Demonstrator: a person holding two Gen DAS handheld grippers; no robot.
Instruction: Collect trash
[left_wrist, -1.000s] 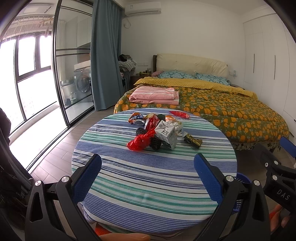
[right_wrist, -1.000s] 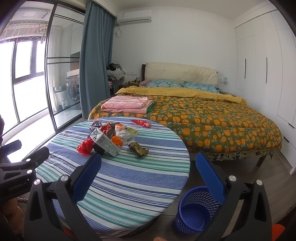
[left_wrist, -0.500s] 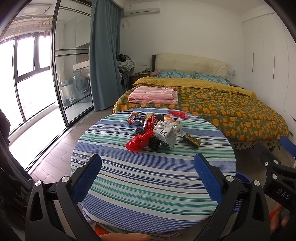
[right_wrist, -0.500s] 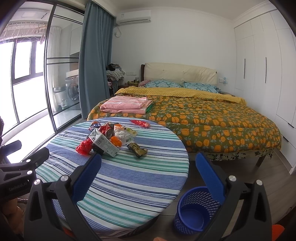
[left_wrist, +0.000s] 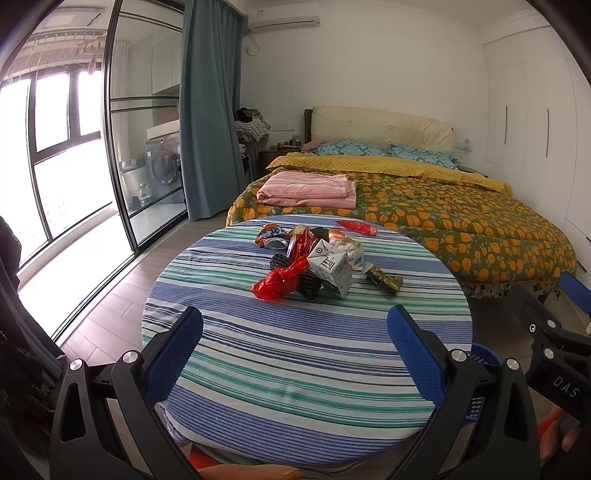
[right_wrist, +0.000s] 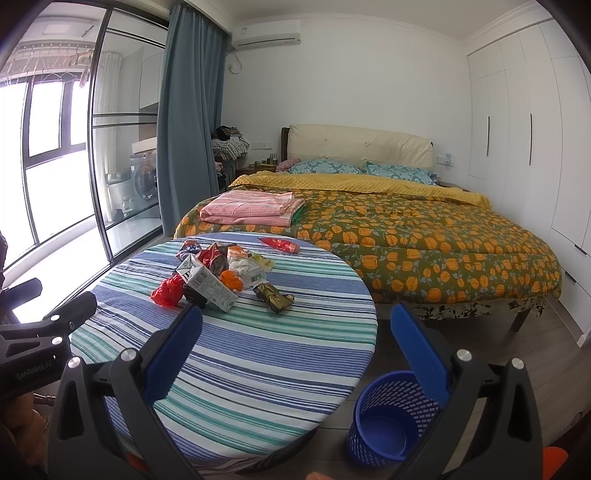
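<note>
I hold both grippers at the near edge of the round striped table (left_wrist: 306, 354) in a bedroom, and almost nothing has changed over the last second — the view has only drifted a touch, the trash sliding slightly left in both cameras, and no item has been touched. The left gripper (left_wrist: 294, 332) stands wide with nothing between its blue pads, and the right gripper (right_wrist: 295, 330) is spread just as wide and just as bare. The trash pile (left_wrist: 314, 258) sits on the far half of the table: a red plastic bag (left_wrist: 275, 284) nearest me, a white carton (left_wrist: 330, 267) lying tilted against crumpled wrappers, a dark gold wrapper (left_wrist: 382, 280) just right of the carton, and a red packet (left_wrist: 356, 228) apart from the heap near the table's far rim. The blue mesh wastebasket (right_wrist: 391, 421) stands on the floor just beside the table on my right, below the right gripper, and I see nothing in it. I judge the collecting has not yet begun — this is the approach, and the small drift suggests I am only lining up. The next move, as I read it, calls for a reach across the cloth to the pile, most easily to the red bag or the gold wrapper at its edges.
</note>
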